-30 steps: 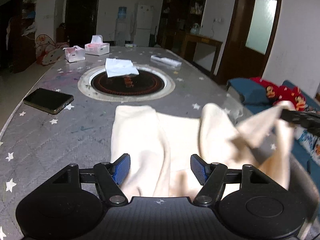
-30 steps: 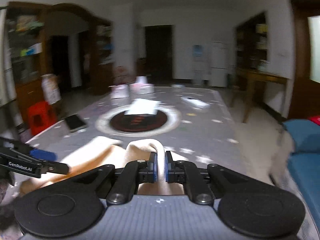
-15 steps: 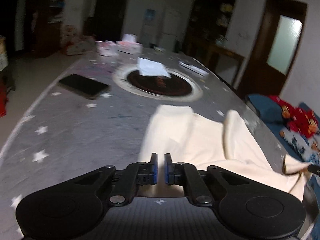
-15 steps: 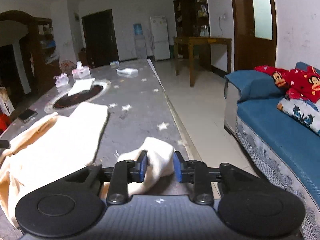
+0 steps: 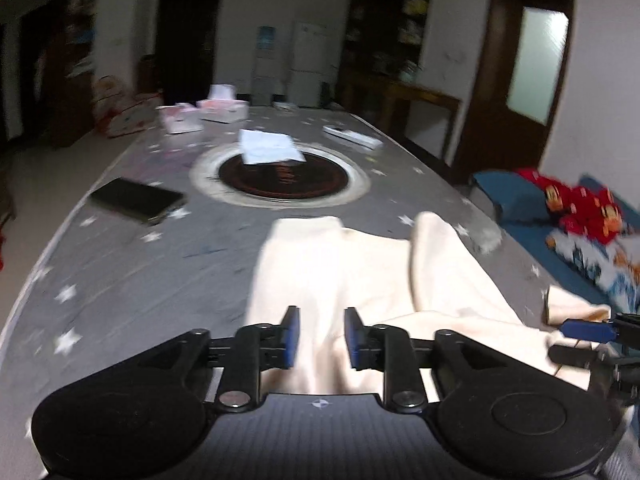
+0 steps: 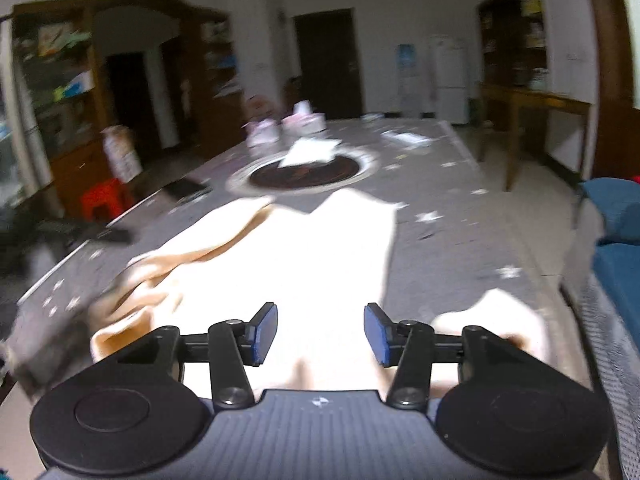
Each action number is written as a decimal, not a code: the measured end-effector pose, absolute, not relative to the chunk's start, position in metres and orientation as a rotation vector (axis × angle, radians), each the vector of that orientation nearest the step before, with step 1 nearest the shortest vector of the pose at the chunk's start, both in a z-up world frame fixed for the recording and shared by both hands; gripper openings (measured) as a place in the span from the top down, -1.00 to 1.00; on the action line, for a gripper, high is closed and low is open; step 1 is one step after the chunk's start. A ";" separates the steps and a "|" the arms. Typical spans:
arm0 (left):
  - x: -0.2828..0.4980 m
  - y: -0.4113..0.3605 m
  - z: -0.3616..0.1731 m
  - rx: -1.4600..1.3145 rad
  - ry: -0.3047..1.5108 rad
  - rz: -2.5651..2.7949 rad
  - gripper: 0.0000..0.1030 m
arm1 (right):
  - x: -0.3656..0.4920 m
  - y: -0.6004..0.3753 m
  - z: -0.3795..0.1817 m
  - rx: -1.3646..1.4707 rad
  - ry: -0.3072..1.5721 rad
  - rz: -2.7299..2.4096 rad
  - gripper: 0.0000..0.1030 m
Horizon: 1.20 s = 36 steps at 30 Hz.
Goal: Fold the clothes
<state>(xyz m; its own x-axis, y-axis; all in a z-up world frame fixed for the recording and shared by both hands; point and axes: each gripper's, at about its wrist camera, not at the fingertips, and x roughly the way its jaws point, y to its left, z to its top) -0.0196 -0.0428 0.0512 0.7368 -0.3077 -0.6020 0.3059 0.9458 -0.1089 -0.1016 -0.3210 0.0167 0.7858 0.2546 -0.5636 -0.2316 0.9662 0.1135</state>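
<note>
I see the cream garment (image 5: 352, 276) lying at the near end of the tabletop (image 5: 132, 276), reaching toward the round inset burner (image 5: 282, 178) at the middle. Its two long sides appear turned inward as rolled ridges, and a loose part trails to the right edge, so I judge the fold partly formed; flattening and a crosswise fold seem to remain. My left gripper (image 5: 319, 337) hovers over the near hem with its fingers a little apart, holding nothing. My right gripper (image 6: 320, 332) hangs above the cloth, fingers wide apart and empty. A phone (image 5: 136, 200) rests near the left edge.
</note>
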 end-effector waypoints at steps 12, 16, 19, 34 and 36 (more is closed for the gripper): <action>0.048 -0.086 0.006 0.163 0.778 -0.320 0.80 | -0.089 -0.303 0.001 0.037 0.685 0.358 -0.05; 0.045 -0.056 0.019 0.046 0.752 -0.286 0.93 | -0.087 -0.300 -0.001 0.024 0.694 0.377 -0.05; 0.032 -0.025 0.037 -0.038 0.691 -0.230 0.94 | -0.086 -0.298 0.001 0.016 0.694 0.401 -0.05; -0.061 0.110 0.028 -0.304 0.686 0.089 0.93 | -0.075 -0.245 0.005 -0.046 0.726 0.696 -0.04; -0.067 0.121 0.019 -0.329 0.715 0.140 0.90 | -0.083 -0.235 0.001 -0.084 0.754 0.768 -0.03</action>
